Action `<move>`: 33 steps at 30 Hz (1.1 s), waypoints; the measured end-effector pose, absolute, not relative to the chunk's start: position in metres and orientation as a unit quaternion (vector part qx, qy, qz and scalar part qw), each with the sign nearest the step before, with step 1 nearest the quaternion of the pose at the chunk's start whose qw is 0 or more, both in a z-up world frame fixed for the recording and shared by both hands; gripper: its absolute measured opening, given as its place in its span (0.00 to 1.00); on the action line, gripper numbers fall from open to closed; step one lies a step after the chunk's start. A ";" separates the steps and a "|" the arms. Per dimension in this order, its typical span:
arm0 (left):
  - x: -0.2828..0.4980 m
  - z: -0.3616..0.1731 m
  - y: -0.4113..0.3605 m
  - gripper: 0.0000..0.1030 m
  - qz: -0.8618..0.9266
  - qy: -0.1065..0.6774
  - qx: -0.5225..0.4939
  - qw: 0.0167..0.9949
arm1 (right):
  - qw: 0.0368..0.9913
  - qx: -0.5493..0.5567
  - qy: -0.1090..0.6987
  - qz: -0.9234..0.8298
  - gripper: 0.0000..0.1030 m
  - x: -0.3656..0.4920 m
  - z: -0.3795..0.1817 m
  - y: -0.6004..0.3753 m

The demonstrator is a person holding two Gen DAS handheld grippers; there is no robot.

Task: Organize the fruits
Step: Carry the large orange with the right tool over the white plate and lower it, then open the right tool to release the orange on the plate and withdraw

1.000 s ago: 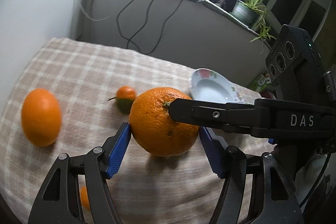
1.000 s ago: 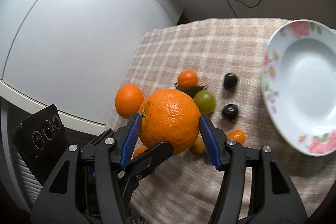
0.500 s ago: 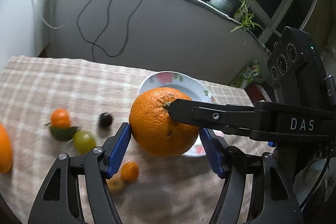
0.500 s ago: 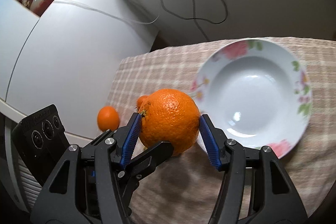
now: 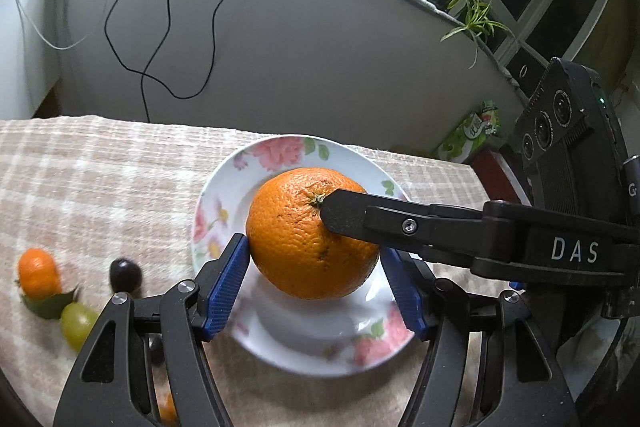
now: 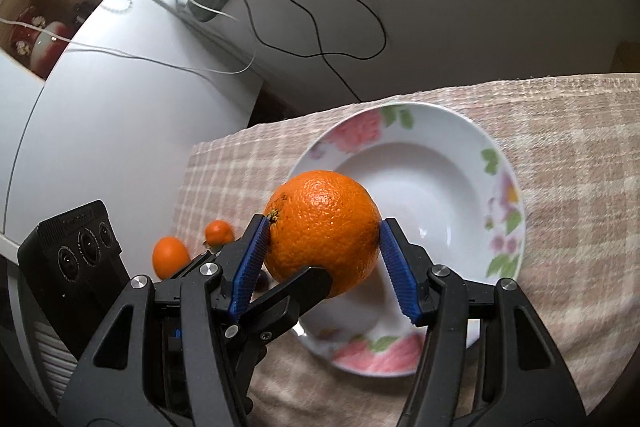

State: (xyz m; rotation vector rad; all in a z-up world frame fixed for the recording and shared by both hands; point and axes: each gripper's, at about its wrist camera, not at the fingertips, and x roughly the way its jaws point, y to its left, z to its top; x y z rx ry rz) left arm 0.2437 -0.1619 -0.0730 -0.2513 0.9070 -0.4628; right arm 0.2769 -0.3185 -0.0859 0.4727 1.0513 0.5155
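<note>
A large orange hangs over a white flowered plate on the checked tablecloth. My left gripper is shut on it, blue pads pressing its left and right sides. My right gripper is shut on the same orange from a crossing direction. One right finger lies across the orange's stem end in the left wrist view. In the right wrist view the plate lies behind and to the right of the orange, which hides part of its near rim.
Loose fruit lies left of the plate: a small mandarin on a leaf, a dark grape and a green grape. Another orange sits near the cloth's left edge. A wall with cables runs behind the table.
Both grippers have carried the orange to the right across the cloth, from above the loose fruit to above the plate. Their hold on it is unchanged.
</note>
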 end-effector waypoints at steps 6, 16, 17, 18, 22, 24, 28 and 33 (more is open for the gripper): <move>0.255 -0.076 -0.171 0.65 -0.215 0.435 -0.111 0.867 | 0.809 0.226 0.487 0.237 0.58 0.294 -0.095 -0.327; 0.264 -0.080 -0.175 0.65 -0.212 0.439 -0.103 0.867 | 0.812 0.223 0.487 0.233 0.58 0.305 -0.101 -0.327; 0.264 -0.080 -0.176 0.65 -0.211 0.439 -0.102 0.867 | 0.812 0.221 0.487 0.233 0.58 0.306 -0.101 -0.327; 0.264 -0.080 -0.176 0.66 -0.211 0.439 -0.102 0.867 | 0.813 0.220 0.487 0.233 0.59 0.305 -0.100 -0.328; 0.265 -0.079 -0.176 0.66 -0.209 0.441 -0.097 0.867 | 0.819 0.202 0.485 0.229 0.60 0.303 -0.097 -0.325; 0.267 -0.079 -0.178 0.66 -0.208 0.442 -0.095 0.867 | 0.823 0.194 0.483 0.229 0.64 0.302 -0.094 -0.322; 0.266 -0.075 -0.181 0.66 -0.203 0.437 -0.087 0.872 | 0.831 0.188 0.474 0.222 0.72 0.300 -0.089 -0.322; 0.260 -0.068 -0.175 0.66 -0.199 0.431 -0.087 0.876 | 0.836 0.180 0.469 0.222 0.72 0.295 -0.083 -0.322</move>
